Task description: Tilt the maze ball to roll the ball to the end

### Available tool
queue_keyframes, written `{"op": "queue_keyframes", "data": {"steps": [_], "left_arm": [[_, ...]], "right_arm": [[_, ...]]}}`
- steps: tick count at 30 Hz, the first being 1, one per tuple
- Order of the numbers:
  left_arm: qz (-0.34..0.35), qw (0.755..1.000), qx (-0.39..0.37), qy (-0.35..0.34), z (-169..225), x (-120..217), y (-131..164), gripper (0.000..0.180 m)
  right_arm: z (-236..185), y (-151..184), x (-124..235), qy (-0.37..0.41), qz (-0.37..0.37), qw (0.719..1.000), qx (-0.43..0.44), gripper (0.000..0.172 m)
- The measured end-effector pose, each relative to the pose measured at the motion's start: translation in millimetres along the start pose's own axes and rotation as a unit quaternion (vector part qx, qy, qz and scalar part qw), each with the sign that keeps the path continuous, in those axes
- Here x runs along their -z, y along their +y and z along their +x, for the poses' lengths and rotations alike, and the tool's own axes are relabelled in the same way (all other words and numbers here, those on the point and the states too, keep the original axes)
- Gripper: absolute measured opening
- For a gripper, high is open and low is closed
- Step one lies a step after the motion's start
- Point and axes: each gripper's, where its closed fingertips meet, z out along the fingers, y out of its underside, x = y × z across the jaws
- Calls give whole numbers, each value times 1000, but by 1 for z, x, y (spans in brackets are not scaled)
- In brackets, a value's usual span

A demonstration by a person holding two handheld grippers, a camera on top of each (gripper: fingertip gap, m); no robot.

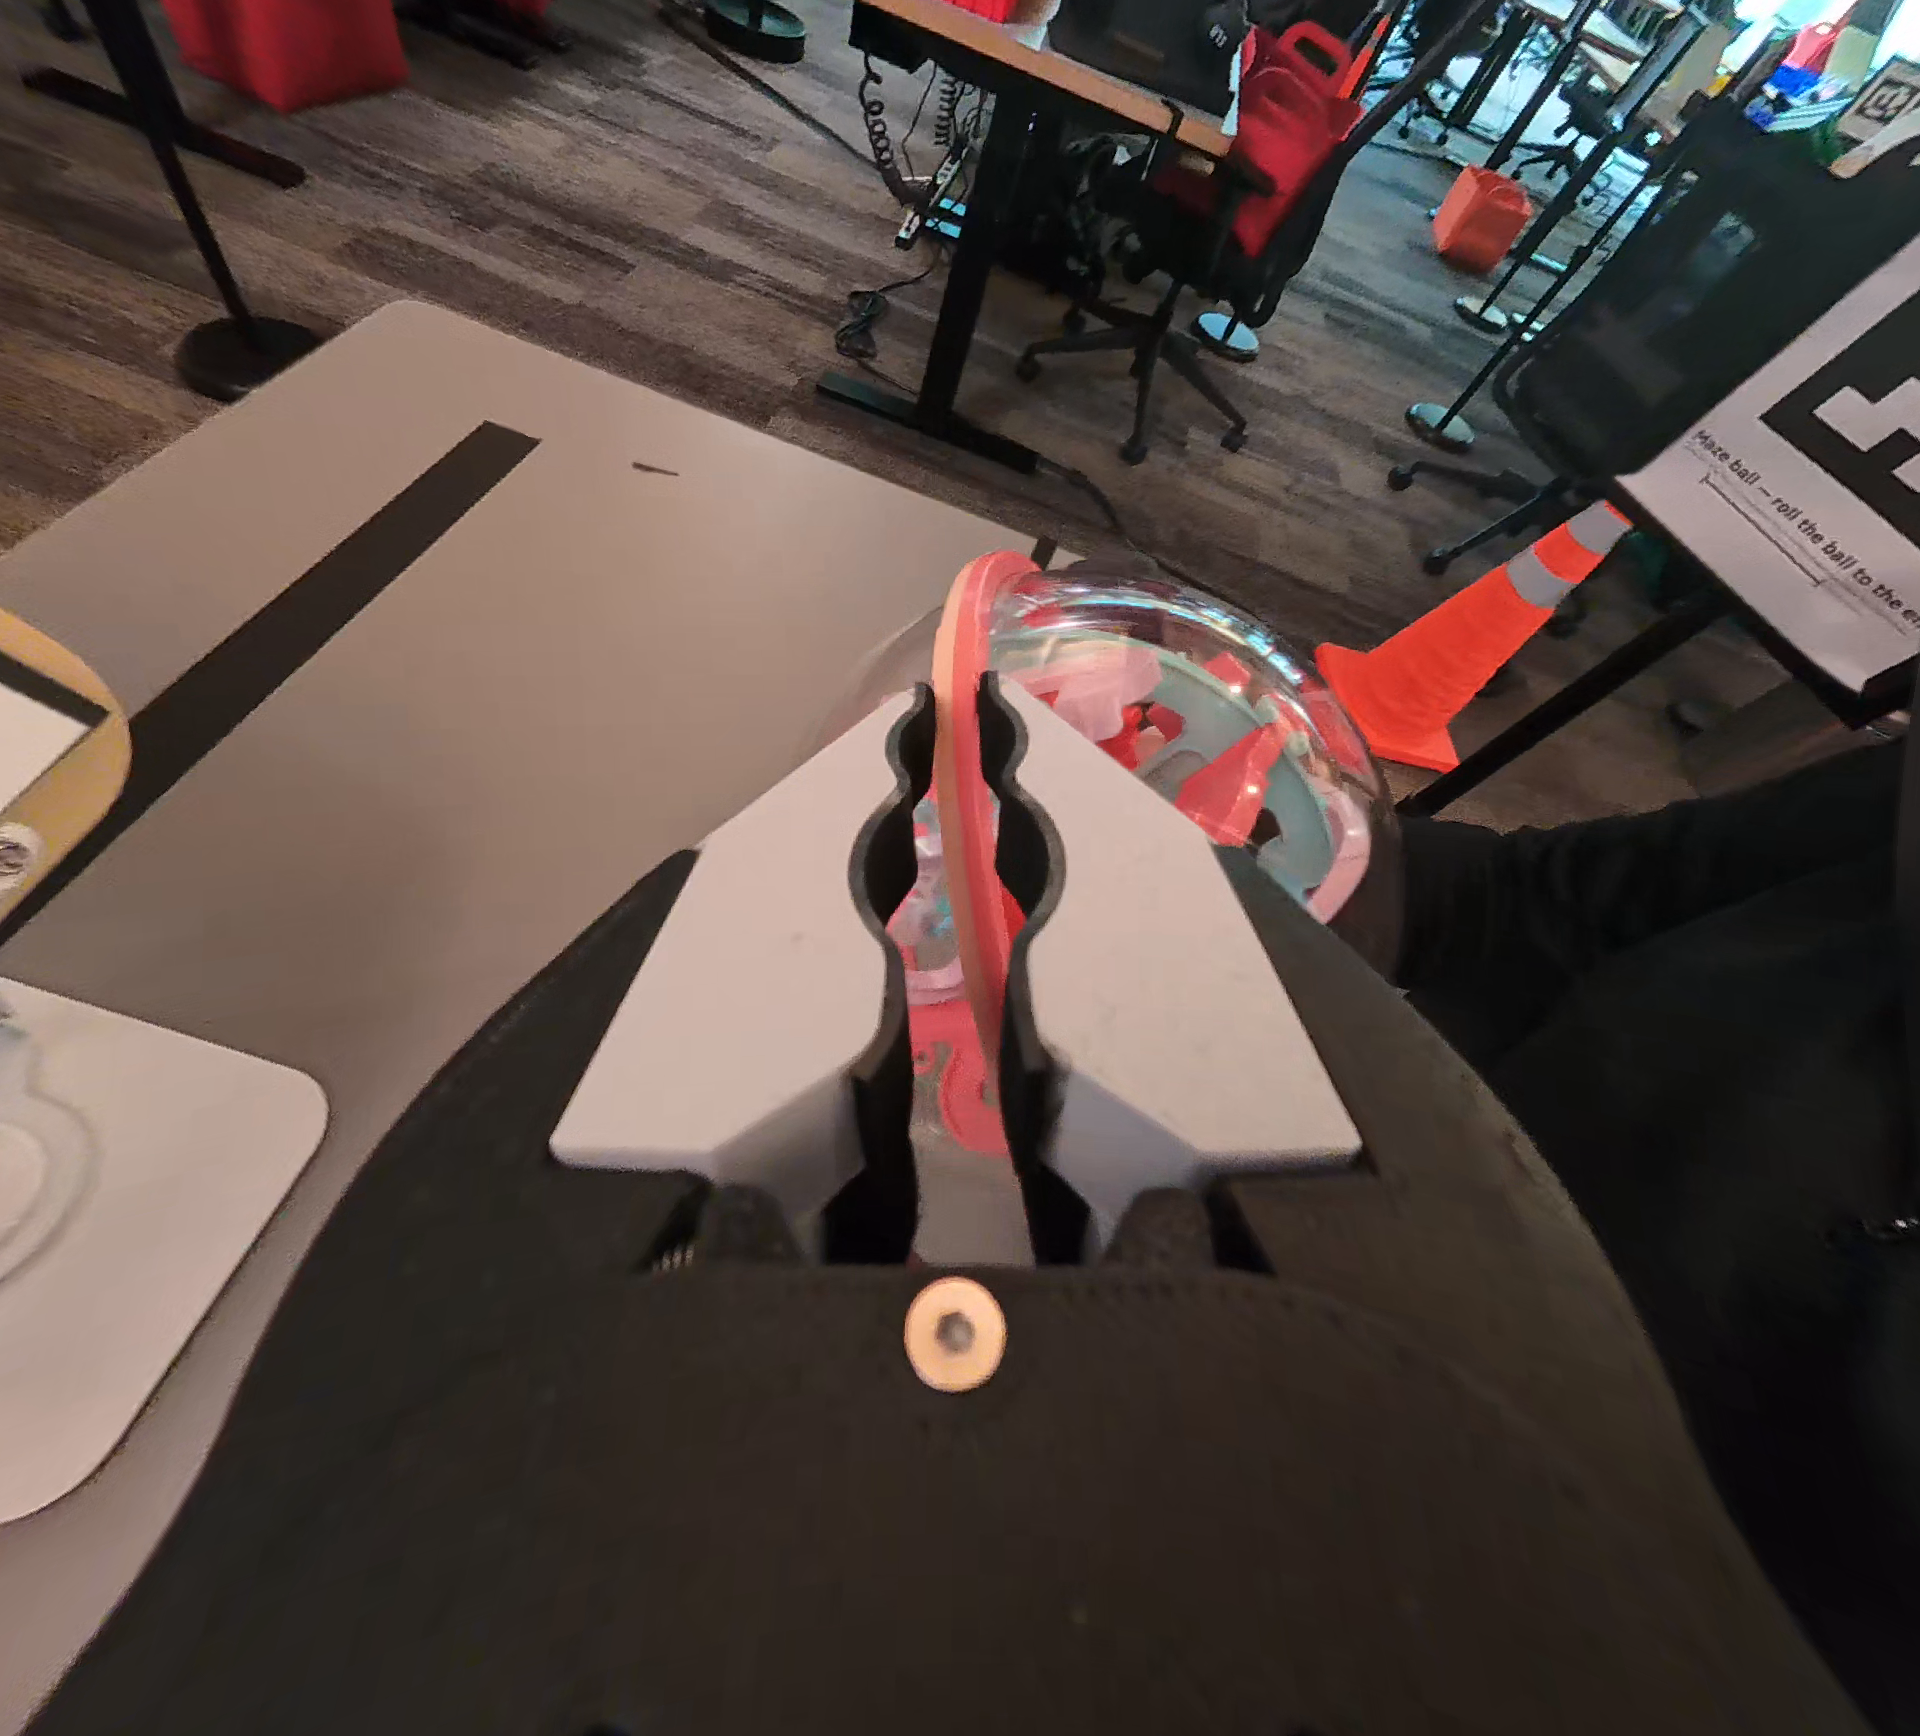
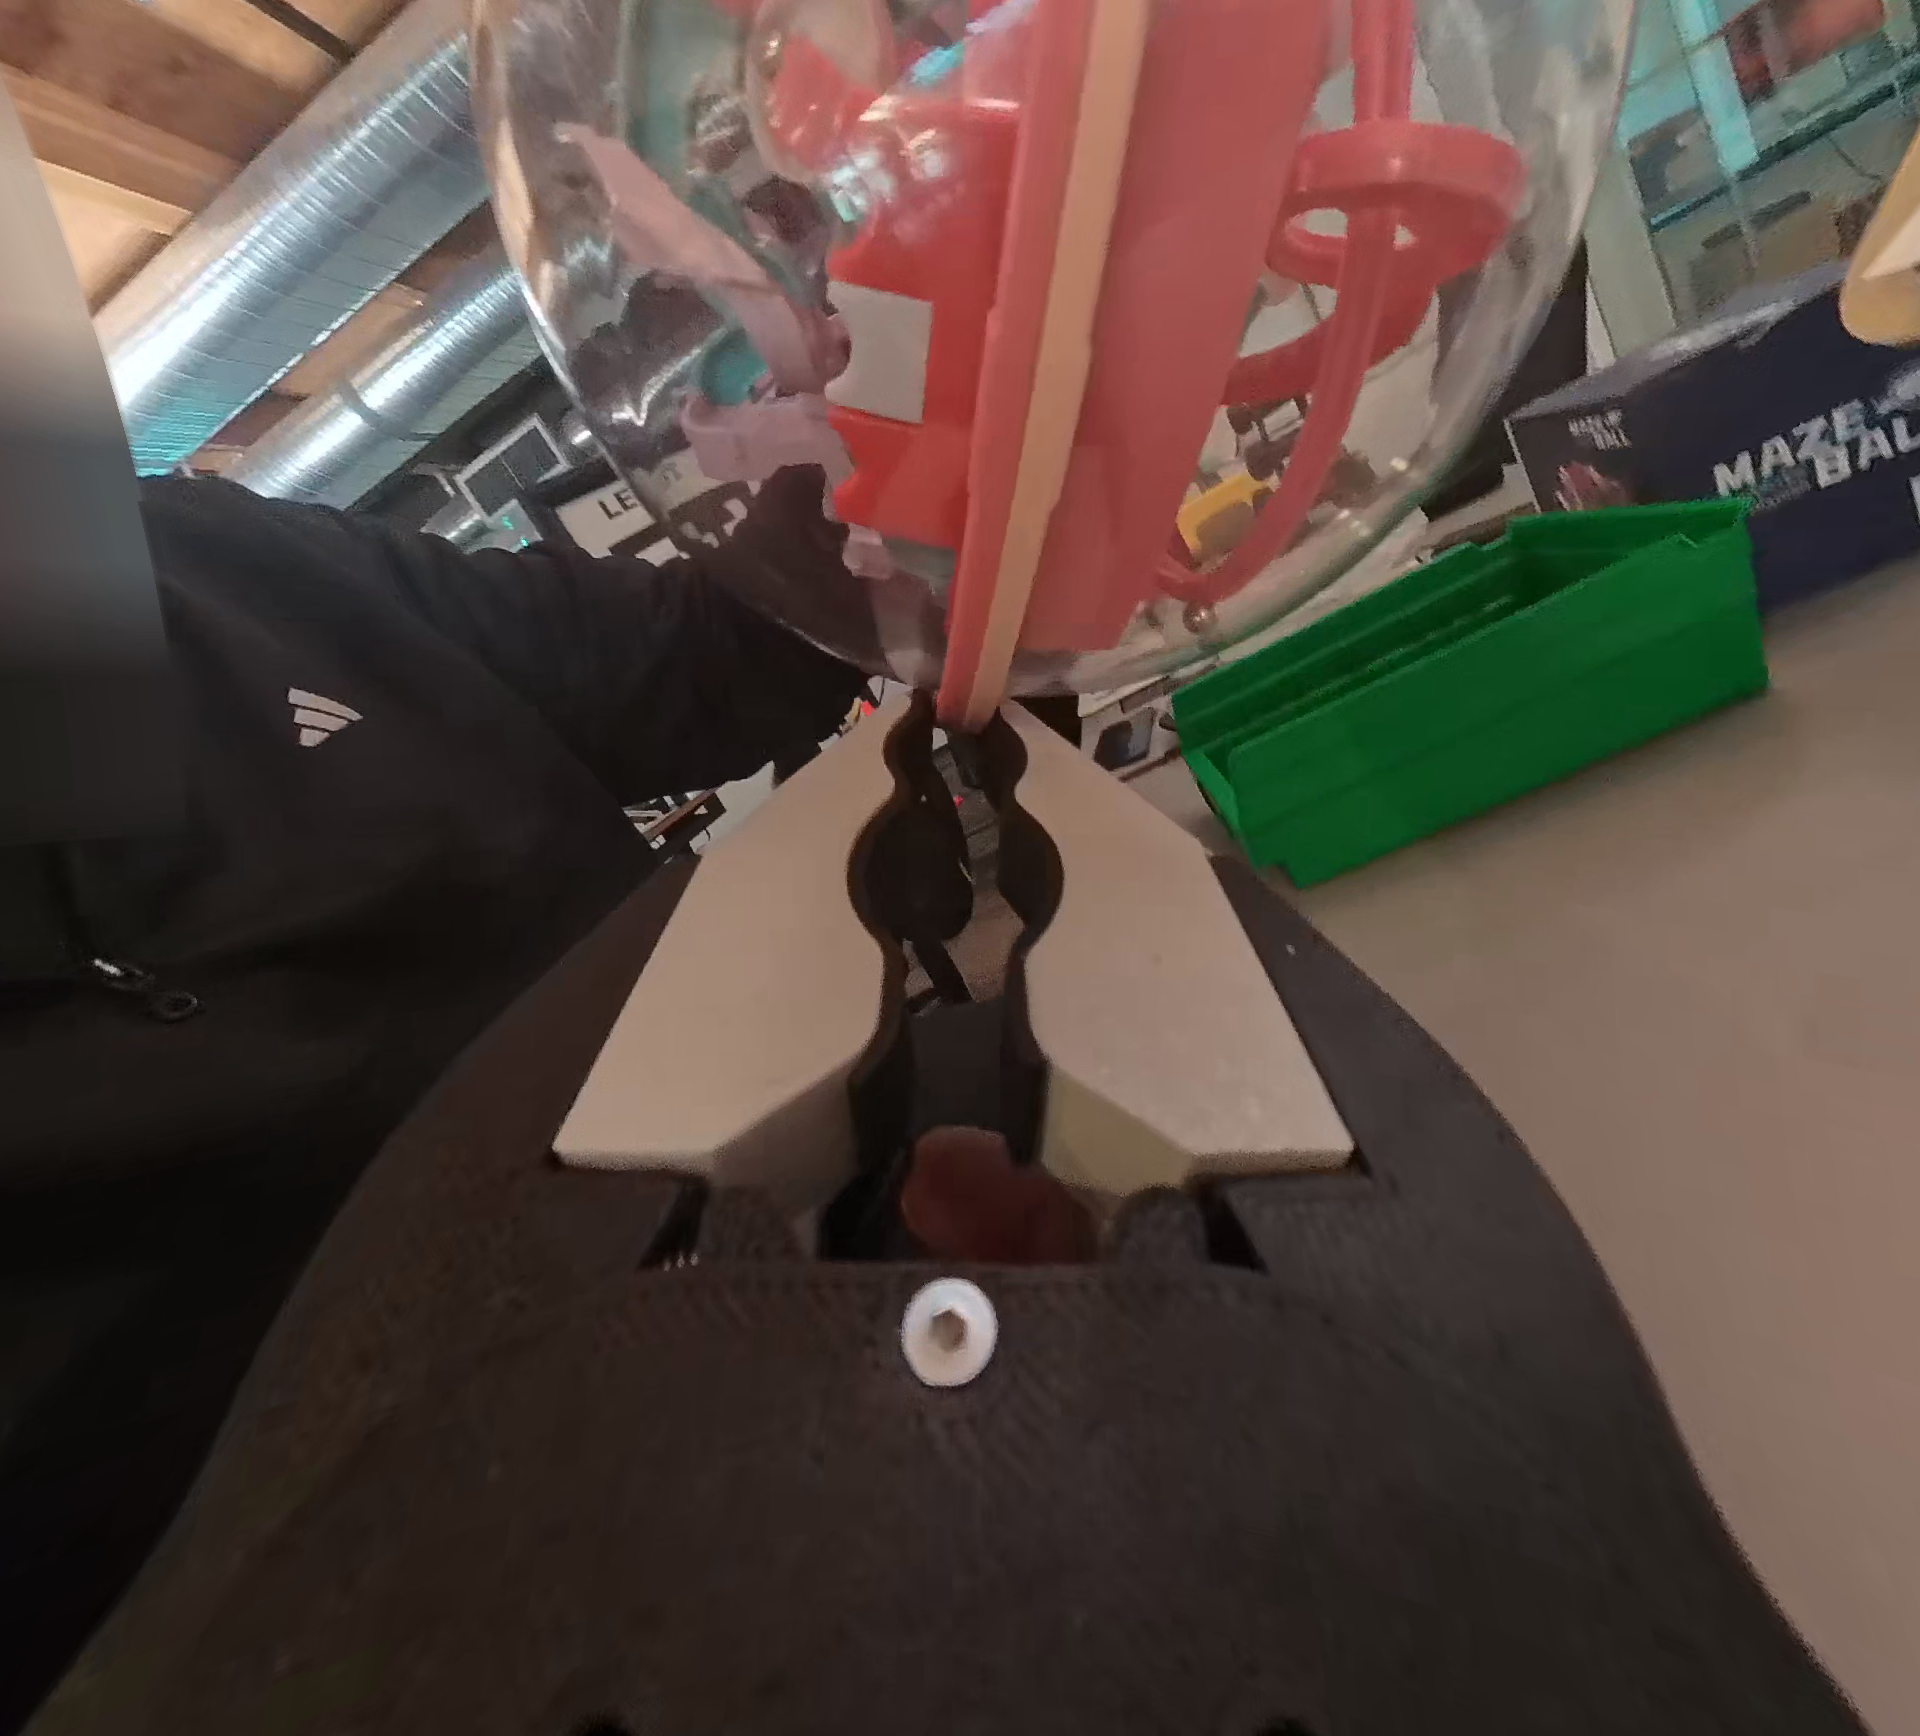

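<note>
Left wrist view: the maze ball (image 1: 1174, 730) is held up off the desk (image 1: 416, 668), w/ the left hand-held gripper (image 1: 958, 710) clamped on its red-and-cream rim (image 1: 961, 647), both pads pressing the rim's flat sides. Right wrist view: the right hand-held gripper (image 2: 961, 722) is pinched on the same rim (image 2: 1049, 336) at the ball's bottom edge, right at the fingertips.

Handling, my read: clear hard plastic shell, light & hollow, stiff, smooth & curved, so prob. slippery on the dome and could crack if dropped. The rim is the only flat, grippable part; two spaced holds on it give control for slow tilts. The right hold is shallow, at the very tips, so it may slip if twisted hard.

View diffs: only the right wrist view shows the small steel ball (image 2: 1198, 618), low in the shell just right of the rim, near the bottom, plus the red tracks and loop inside, a green bin (image 2: 1507, 699) on the desk right of the maze ball, and a black sleeve left of it. Only the left wrist view shows the ball's height over the desk, w/ an orange cone (image 1: 1475, 647) on the floor beyond it.
</note>
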Motion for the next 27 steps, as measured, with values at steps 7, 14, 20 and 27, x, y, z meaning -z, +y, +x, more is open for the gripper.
{"op": "queue_keyframes", "data": {"steps": [7, 14, 20, 27], "left_arm": [[2, 1000, -4, -11, 5, 7, -24, 7], [13, 1000, -16, -14, 16, 11, -36, 7], [23, 997, -73, -19, 42, 17, -52, 7], [35, 979, -189, -65, 93, 36, -100, 7]], "right_arm": [[-32, -26, -10, -22, 10, 999, 24, 7], [-45, -34, -13, -17, 9, 999, 39, 7], [-33, -38, -15, 13, 0, 998, 63, 6], [-35, -79, -29, 12, -2, 989, 145, 7]]}}
